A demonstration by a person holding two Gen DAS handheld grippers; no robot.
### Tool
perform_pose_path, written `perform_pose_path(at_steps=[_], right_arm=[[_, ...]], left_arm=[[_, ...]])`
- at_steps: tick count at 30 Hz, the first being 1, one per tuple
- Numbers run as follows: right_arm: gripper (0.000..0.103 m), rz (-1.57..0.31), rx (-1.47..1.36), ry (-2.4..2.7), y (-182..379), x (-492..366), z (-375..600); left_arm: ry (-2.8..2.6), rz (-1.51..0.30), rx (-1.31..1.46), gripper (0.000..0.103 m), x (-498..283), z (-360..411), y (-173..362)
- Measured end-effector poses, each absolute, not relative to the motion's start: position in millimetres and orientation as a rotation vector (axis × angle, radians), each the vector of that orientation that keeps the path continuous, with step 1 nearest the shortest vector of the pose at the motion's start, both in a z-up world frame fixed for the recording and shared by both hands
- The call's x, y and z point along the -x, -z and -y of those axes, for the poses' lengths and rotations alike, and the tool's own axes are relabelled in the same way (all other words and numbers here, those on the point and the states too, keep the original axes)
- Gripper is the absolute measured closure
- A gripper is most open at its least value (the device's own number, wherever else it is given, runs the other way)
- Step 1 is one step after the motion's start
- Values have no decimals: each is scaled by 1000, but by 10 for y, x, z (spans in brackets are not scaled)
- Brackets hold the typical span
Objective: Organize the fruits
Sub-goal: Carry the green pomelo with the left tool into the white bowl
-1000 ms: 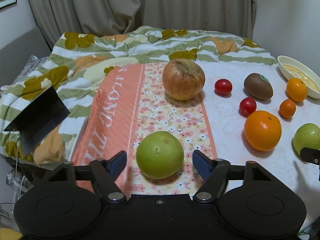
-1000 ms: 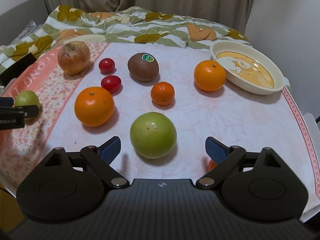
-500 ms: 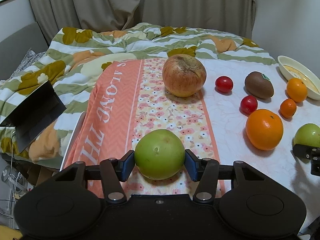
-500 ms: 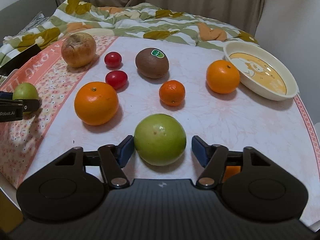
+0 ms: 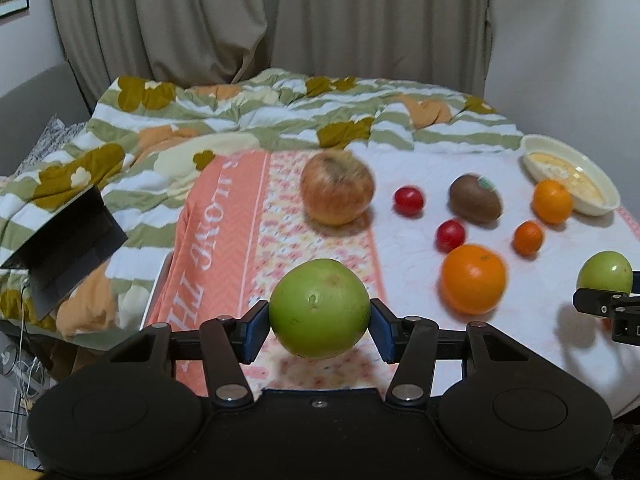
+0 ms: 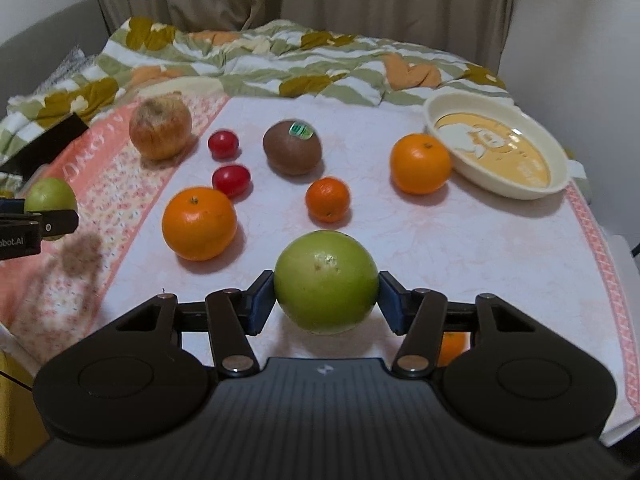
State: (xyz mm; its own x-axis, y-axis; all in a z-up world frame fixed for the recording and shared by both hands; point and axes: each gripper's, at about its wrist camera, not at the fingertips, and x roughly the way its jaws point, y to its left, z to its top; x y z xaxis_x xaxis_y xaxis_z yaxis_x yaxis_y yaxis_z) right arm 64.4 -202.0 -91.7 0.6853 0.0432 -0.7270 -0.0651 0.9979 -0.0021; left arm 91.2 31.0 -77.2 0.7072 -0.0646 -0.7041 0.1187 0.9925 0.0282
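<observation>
The left gripper [image 5: 319, 319] clamps a green apple [image 5: 319, 309] between its blue pads [image 5: 256, 326], lifted just above the floral cloth [image 5: 280, 216]. Beyond sit a reddish apple [image 5: 337, 187], two cherry tomatoes [image 5: 408, 200], a kiwi [image 5: 475, 198], a big orange [image 5: 473, 279] and a cream dish [image 5: 600, 184]. At the right edge, another gripper [image 5: 608, 307] holds a second green apple [image 5: 606, 273].

We count two green apples [image 6: 326, 304] [image 6: 50, 200], one clamped in each gripper, and one reddish apple [image 6: 161, 132] at the far left. We see three oranges [image 6: 199, 223] [image 6: 420, 163] [image 6: 328, 199], of which the middle one is smallest, plus a sliver of a fourth [image 6: 454, 347] nearest us. We also count two cherry tomatoes [image 6: 223, 144] [image 6: 231, 180], one kiwi [image 6: 292, 147] and one bowl [image 6: 452, 154] at the far right.
</observation>
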Motion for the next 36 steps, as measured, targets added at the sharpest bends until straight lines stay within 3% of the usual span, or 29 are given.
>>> perform_pose_path(at_steps=[19, 36], right_arm=[[33, -736, 48, -142, 170, -846, 3684], [33, -726, 13, -119, 210, -2036, 4658]], left_arm=[[48, -671, 18, 46, -936, 1196, -6], [225, -690, -38, 46, -2181, 2489, 66]])
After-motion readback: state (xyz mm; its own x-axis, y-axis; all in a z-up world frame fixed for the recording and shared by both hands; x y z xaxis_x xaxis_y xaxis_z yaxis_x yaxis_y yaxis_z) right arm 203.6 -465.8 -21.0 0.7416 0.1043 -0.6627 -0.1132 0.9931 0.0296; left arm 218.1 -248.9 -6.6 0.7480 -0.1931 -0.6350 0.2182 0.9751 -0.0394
